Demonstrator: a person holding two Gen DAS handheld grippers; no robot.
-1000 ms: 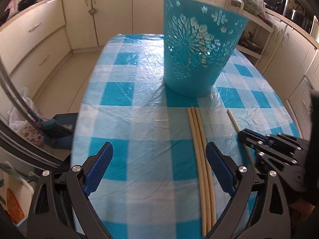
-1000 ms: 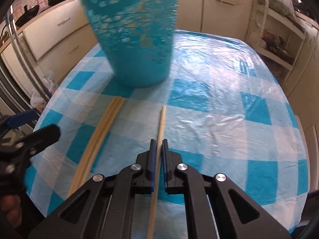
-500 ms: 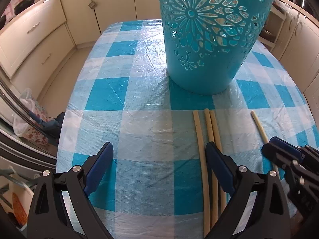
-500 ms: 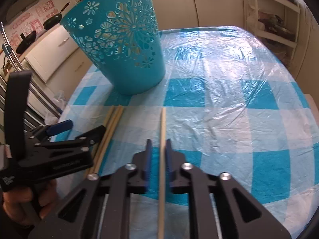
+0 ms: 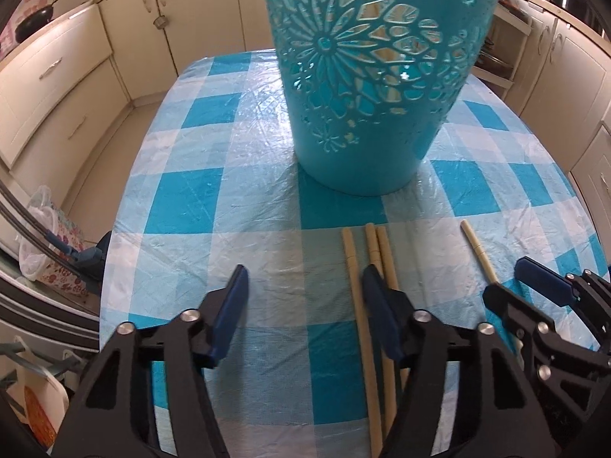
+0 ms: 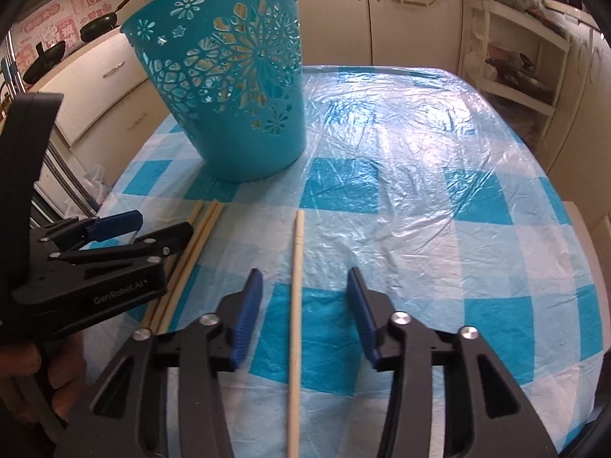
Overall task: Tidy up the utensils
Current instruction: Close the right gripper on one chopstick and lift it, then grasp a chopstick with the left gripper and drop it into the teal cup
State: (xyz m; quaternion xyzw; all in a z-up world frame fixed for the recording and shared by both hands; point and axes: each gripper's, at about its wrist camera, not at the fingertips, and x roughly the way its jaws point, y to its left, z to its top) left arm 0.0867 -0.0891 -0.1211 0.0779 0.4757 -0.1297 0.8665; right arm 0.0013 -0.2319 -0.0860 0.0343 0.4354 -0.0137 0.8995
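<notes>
A teal cut-out basket point(image 5: 362, 95) point(image 6: 236, 95) stands upright on the blue checked tablecloth point(image 5: 214, 198). Three wooden chopsticks point(image 5: 359, 305) point(image 6: 191, 252) lie side by side in front of it. My left gripper point(image 5: 305, 305) point(image 6: 152, 229) hangs low over them with its jaws closing. The leftmost stick lies between them, untouched, close to the right finger point(image 5: 378, 313); that finger covers the other two. A single chopstick point(image 6: 296, 305) point(image 5: 477, 252) lies flat between the closing jaws of my right gripper point(image 6: 305, 313) point(image 5: 511, 286), and neither pad touches it.
Cream kitchen cabinets point(image 5: 57, 87) ring the table, with open shelves point(image 6: 515, 76) at the right. Pans point(image 6: 95, 26) sit on the far-left counter. Plastic bags point(image 5: 42, 248) lie on the floor beyond the table's left edge. A hand point(image 6: 23, 374) holds the left gripper.
My right gripper has let go of the single chopstick, and its jaws now stand apart around it. My left gripper has moved toward the basket and its jaws have narrowed.
</notes>
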